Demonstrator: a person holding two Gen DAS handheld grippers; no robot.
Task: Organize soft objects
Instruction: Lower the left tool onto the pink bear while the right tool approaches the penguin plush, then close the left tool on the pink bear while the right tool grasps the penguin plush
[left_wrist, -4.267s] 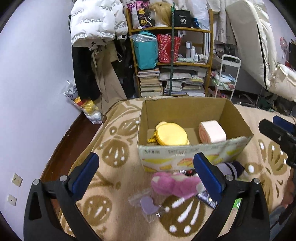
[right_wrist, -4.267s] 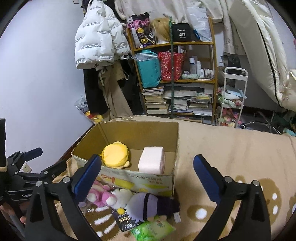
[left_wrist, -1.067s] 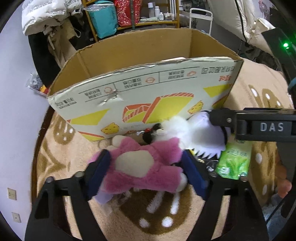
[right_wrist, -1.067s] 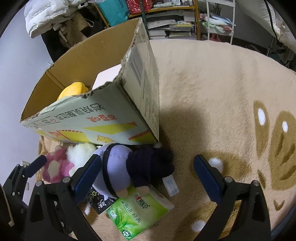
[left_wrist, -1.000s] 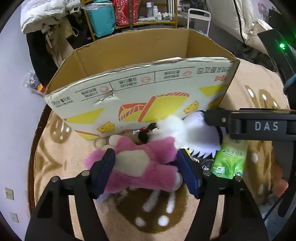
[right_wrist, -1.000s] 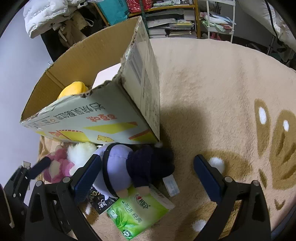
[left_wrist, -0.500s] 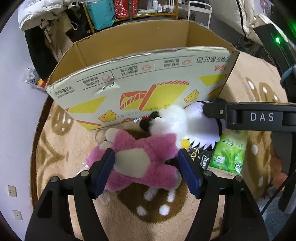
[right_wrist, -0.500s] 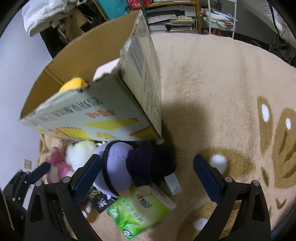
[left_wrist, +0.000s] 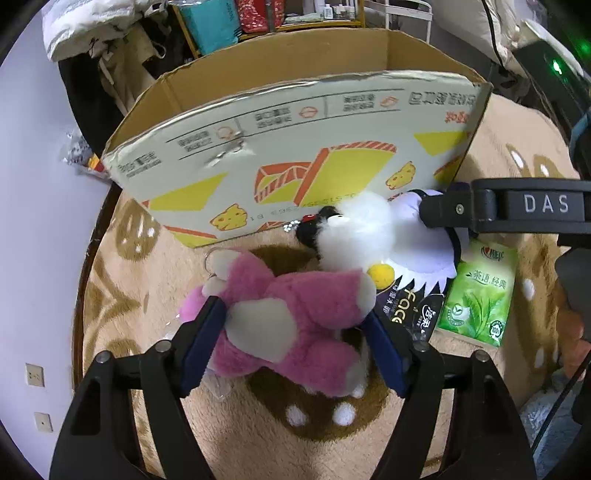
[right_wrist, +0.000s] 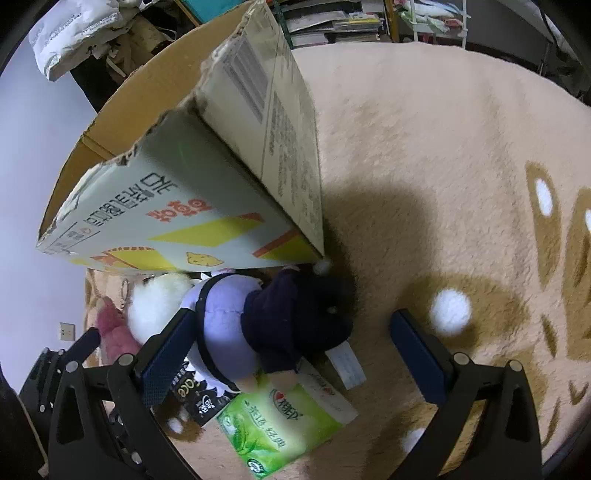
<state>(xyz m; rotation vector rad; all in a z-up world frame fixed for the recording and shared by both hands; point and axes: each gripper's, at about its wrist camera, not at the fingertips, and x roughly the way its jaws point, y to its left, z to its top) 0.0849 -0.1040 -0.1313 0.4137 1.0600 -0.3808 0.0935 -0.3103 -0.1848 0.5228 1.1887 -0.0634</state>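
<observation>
pink plush (left_wrist: 295, 317) gripped, lying crosswise

I see a green tissue pack (left_wrist: 476, 295) beside a black sachet (left_wrist: 410, 306) on the patterned beige blanket (right_wrist: 443, 147).

Beige patterned rug (right_wrist: 424, 155), lavender wall (left_wrist: 40, 206), shelving (left_wrist: 280, 14)
</observation>
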